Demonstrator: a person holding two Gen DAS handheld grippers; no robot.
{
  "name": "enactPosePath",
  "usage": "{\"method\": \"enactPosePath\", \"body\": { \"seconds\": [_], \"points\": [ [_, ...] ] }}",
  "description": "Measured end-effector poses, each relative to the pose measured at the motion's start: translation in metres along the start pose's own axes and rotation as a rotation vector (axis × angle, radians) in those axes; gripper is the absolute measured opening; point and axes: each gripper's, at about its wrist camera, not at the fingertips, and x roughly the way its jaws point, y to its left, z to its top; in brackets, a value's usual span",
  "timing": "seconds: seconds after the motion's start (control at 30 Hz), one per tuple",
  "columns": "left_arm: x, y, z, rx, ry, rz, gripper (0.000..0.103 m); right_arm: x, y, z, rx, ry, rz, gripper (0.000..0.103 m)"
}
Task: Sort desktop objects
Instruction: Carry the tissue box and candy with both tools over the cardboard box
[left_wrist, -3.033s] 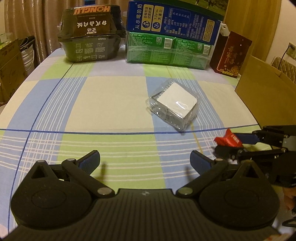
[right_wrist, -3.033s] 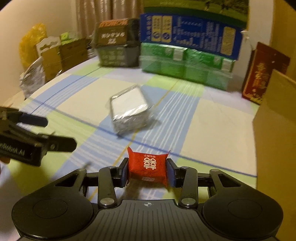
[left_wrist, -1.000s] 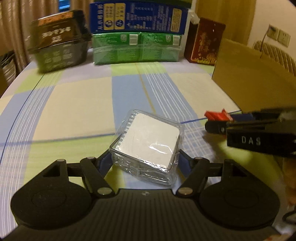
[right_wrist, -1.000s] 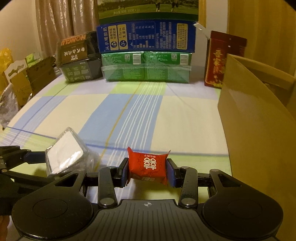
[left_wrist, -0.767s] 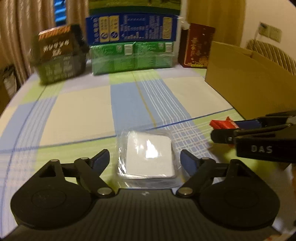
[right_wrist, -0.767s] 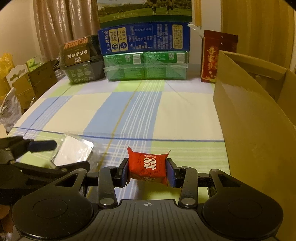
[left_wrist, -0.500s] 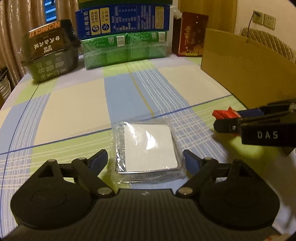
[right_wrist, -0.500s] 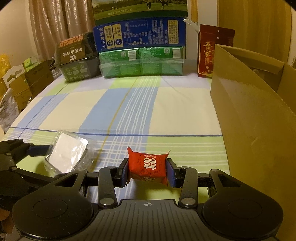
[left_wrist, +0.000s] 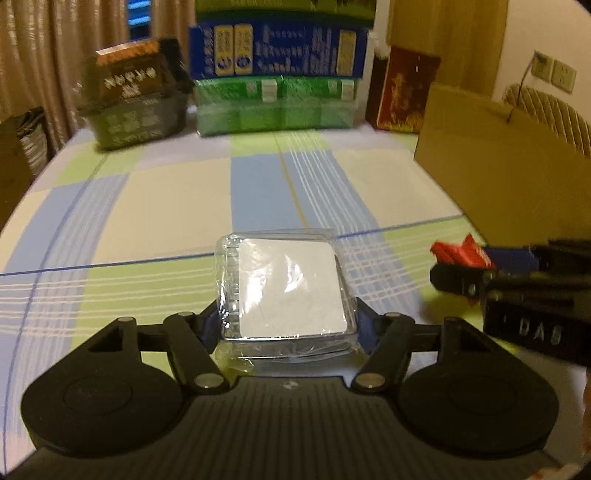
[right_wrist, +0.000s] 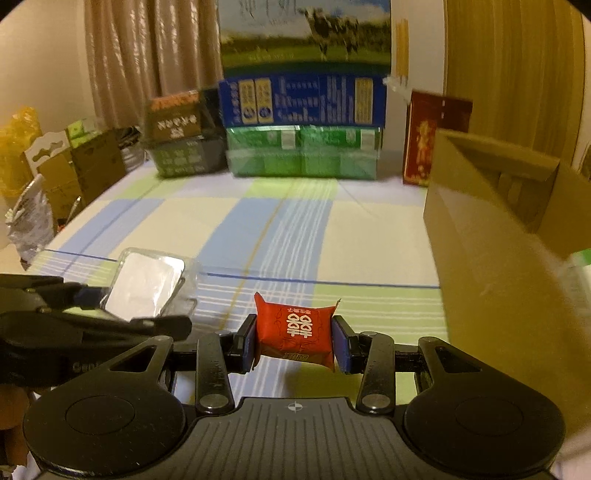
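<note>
A clear plastic box (left_wrist: 288, 288) with a white square inside sits between the fingers of my left gripper (left_wrist: 286, 321). Its jaws are closing, and both pads touch the box's sides. The right wrist view shows the same box (right_wrist: 144, 291) tilted in the left gripper (right_wrist: 140, 310) at the lower left. My right gripper (right_wrist: 294, 341) is shut on a red candy packet (right_wrist: 295, 332) with white characters, held just above the checked tablecloth (right_wrist: 280, 229). In the left wrist view that packet (left_wrist: 458, 253) and the right gripper (left_wrist: 465, 266) are at the right edge.
An open brown cardboard box (right_wrist: 491, 229) stands on the right, close to the right gripper. At the table's back stand a black noodle pack (left_wrist: 136, 99), green packs (left_wrist: 277, 103) under a blue carton (left_wrist: 277, 51), and a red box (left_wrist: 402, 92).
Half a second ago the left jaws stood wide apart around the plastic box; now they have closed against its sides. The right gripper keeps its grip on the candy and has shifted slightly.
</note>
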Motion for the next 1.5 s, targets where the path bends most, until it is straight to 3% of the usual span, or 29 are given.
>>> {"method": "enactPosePath", "body": {
  "seconds": [0.27, 0.67, 1.0, 1.5],
  "points": [
    [-0.07, -0.018, 0.008, -0.089, -0.064, 0.032, 0.065, -0.081, -0.002, 0.017, -0.021, -0.103, -0.009, 0.039],
    [-0.156, -0.089, 0.021, -0.053, -0.107, -0.006, 0.065, -0.191, -0.042, 0.032, 0.01, -0.198, -0.076, 0.039],
    [-0.168, -0.147, 0.016, 0.027, -0.093, -0.074, 0.065, -0.234, -0.089, 0.026, 0.068, -0.229, -0.159, 0.039],
    [-0.163, -0.2, 0.037, 0.106, -0.115, -0.166, 0.065, -0.257, -0.148, 0.008, 0.146, -0.219, -0.245, 0.039]
  ]
}}
